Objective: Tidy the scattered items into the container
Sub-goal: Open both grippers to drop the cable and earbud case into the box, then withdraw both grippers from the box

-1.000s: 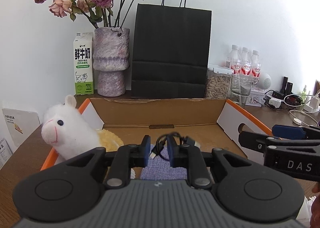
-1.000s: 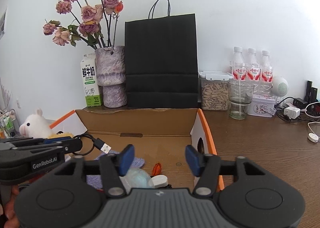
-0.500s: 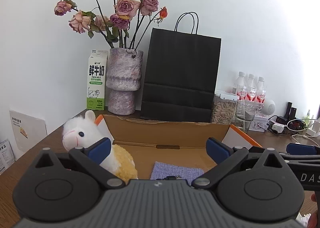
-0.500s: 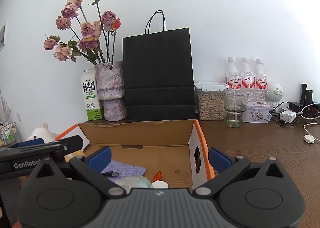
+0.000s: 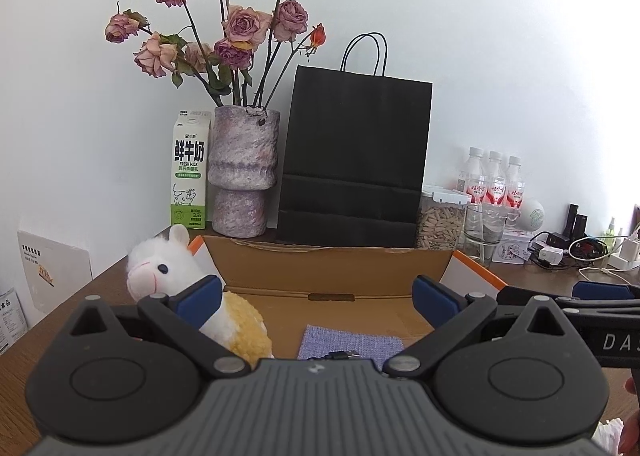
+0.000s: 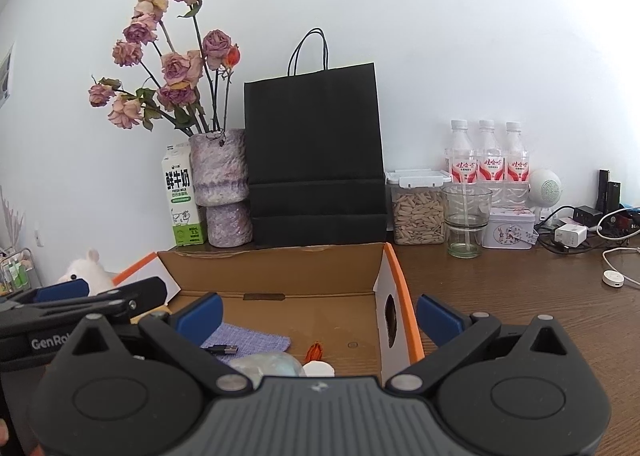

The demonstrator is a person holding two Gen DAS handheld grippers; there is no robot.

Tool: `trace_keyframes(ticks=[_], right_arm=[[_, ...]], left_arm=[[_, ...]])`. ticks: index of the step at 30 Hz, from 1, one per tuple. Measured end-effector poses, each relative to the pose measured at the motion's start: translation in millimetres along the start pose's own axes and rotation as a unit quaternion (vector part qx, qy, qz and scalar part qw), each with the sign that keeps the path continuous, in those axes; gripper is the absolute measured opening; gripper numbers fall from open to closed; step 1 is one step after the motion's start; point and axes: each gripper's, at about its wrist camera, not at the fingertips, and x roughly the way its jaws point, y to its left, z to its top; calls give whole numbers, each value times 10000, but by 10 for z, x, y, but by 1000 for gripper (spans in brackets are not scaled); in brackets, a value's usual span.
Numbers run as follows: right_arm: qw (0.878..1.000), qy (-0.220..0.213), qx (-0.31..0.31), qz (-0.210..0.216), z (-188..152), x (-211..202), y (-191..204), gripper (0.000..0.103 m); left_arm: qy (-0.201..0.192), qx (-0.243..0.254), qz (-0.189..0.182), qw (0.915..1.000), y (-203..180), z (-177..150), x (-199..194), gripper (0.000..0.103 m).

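An open cardboard box (image 5: 320, 268) (image 6: 280, 268) with orange-edged flaps sits in front of both grippers. Inside lie a blue-grey cloth (image 5: 352, 342) (image 6: 256, 340) with a black USB cable (image 5: 342, 355) (image 6: 222, 349) on it, a pale round thing (image 6: 268, 362), a small orange item (image 6: 315, 351) and a white piece (image 6: 318, 369). A white and yellow plush alpaca (image 5: 160, 268) (image 6: 86, 270) sits at the box's left end. My left gripper (image 5: 316, 296) stands open above the box with nothing between its fingers. My right gripper (image 6: 318, 314) is open too, over the box's right wall.
Behind the box stand a milk carton (image 5: 190, 172), a vase of dried roses (image 5: 244, 172) and a black paper bag (image 5: 354, 160). To the right are a seed jar (image 6: 418, 208), a glass (image 6: 466, 220), three bottles (image 6: 486, 160), a tin, chargers and cables (image 6: 576, 232) on the brown table (image 6: 520, 296).
The left gripper let go of the black cable, which now lies on the cloth in the box. Both grippers opened wide and tilted up a little.
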Motion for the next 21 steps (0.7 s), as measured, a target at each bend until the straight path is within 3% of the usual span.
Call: trace_keyframes(ticks=[21], right_arm=[[9997,-45,-226,49,-95,-170,80,103]], left_arm=[[-67,135,-20,9999,20,-107,-169,103]])
